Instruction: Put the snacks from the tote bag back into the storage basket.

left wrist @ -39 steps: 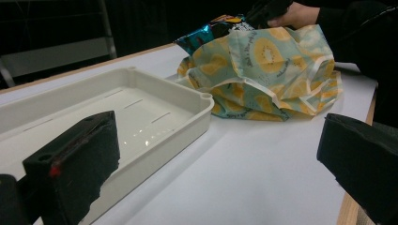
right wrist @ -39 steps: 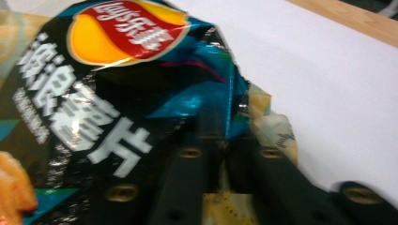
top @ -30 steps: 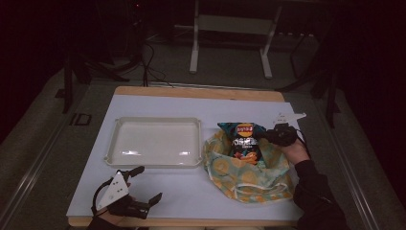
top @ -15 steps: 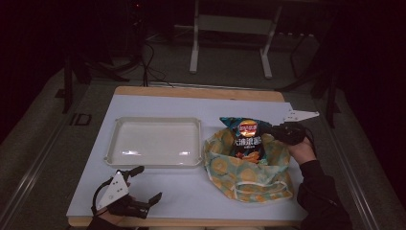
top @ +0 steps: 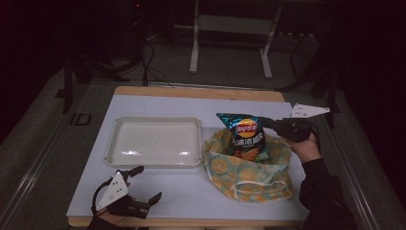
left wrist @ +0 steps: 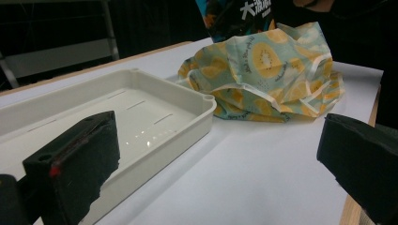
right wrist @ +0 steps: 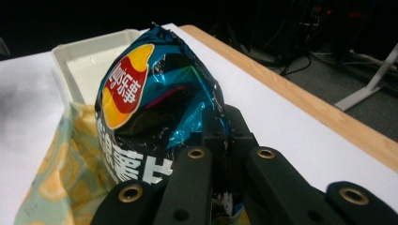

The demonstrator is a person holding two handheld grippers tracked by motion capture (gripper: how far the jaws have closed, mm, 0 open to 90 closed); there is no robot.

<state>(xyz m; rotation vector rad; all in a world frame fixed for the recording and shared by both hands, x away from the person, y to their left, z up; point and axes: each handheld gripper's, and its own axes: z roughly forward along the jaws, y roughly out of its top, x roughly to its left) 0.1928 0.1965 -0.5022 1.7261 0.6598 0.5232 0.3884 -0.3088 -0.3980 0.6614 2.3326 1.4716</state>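
On a white table (top: pixel 158 201) with a wooden edge, seen from above in a dim room, the largest thing is a shallow cream tray (top: pixel 154 142), rectangular with a raised rim, lying left of centre. Just to its right, nearly touching its right rim, sits a soft fabric bag (top: pixel 249 172) printed with yellow citrus slices on pale green; its mouth faces up and its cloth slumps in folds toward the near edge.

Rising out of that bag's mouth is a dark blue bag of chips (top: pixel 245 135) with a red and yellow logo near the top. It stands roughly upright, its lower end down among the fabric folds, its upper part clear above them. The right gripper (top: pixel 280 126) reaches in from the right side of the table and is clamped on the packet's right edge; from the right gripper view the two black jaws sit closed together with the crinkled foil (right wrist: pixel 159 108) pinched between them. A hand (top: pixel 306 146) in a dark sleeve holds this gripper.

At the table's near left corner, well apart from the bags, the left gripper (top: pixel 141 189) rests low by the edge in front of the tray. Its jaws stand wide apart, and the left gripper view shows nothing between them.
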